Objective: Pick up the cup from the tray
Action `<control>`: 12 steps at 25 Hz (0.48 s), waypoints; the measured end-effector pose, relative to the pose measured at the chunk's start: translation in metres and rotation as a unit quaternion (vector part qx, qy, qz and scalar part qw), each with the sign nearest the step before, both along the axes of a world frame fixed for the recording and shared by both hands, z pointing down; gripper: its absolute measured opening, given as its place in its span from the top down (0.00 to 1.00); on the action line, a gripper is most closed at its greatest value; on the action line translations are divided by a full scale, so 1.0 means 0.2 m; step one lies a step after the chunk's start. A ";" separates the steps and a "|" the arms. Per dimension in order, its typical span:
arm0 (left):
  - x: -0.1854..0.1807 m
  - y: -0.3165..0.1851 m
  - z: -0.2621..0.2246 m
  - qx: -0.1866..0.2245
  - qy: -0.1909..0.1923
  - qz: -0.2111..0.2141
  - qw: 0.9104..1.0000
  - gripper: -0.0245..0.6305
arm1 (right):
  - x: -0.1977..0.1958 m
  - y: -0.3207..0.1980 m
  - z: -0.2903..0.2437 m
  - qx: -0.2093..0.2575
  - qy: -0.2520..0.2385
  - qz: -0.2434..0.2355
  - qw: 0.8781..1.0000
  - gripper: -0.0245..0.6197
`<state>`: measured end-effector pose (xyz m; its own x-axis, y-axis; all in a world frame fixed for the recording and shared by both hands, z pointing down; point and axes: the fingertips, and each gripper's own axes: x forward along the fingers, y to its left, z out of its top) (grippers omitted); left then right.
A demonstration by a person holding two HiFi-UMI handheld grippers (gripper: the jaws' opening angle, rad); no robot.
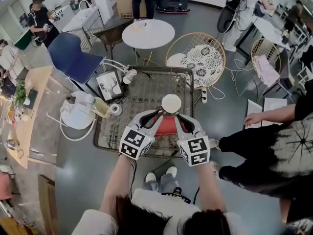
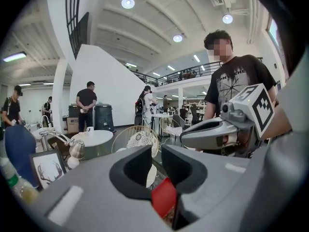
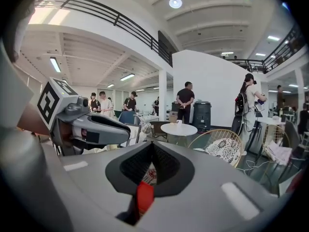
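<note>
A flat red tray [image 1: 166, 126] hangs in the air over the table, held between my two grippers. A white cup [image 1: 171, 103] stands on the tray's far end. In the head view my left gripper [image 1: 155, 115] grips the tray's left edge and my right gripper [image 1: 182, 121] its right edge. The left gripper view shows the red tray [image 2: 164, 197] pinched low between the jaws, with something white [image 2: 150, 175] behind it. In the right gripper view the jaws are shut on the thin red edge [image 3: 144, 195].
Below stands a glass-topped wire table [image 1: 142, 97] with a framed deer picture [image 1: 109, 85], a bottle [image 1: 100, 106] and a tape roll [image 1: 116, 109] at its left. A blue chair [image 1: 73, 58], a round white table [image 1: 147, 33] and a wicker chair [image 1: 198, 58] stand beyond. A person's hand [image 1: 254, 117] reaches in at right.
</note>
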<state>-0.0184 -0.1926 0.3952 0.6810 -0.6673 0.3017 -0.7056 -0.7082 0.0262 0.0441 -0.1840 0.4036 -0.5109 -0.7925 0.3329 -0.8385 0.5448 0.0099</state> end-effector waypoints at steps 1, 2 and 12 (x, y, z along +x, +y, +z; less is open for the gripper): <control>-0.01 0.04 -0.02 0.004 0.007 -0.005 1.000 0.87 | -0.01 0.03 -0.02 0.001 0.001 0.000 1.000 0.93; -0.02 0.07 -0.05 0.009 0.011 -0.010 1.000 0.90 | -0.02 0.05 -0.03 0.002 0.005 0.001 1.000 0.93; -0.12 0.36 -0.13 0.039 -0.003 -0.043 0.998 0.96 | -0.12 0.35 -0.18 0.022 0.007 -0.001 1.000 0.93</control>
<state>-0.0429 -0.1200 0.3697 0.6192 -0.7445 0.2495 -0.7633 -0.6453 -0.0313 0.0191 -0.1138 0.3683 -0.5088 -0.8054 0.3042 -0.8368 0.5457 0.0453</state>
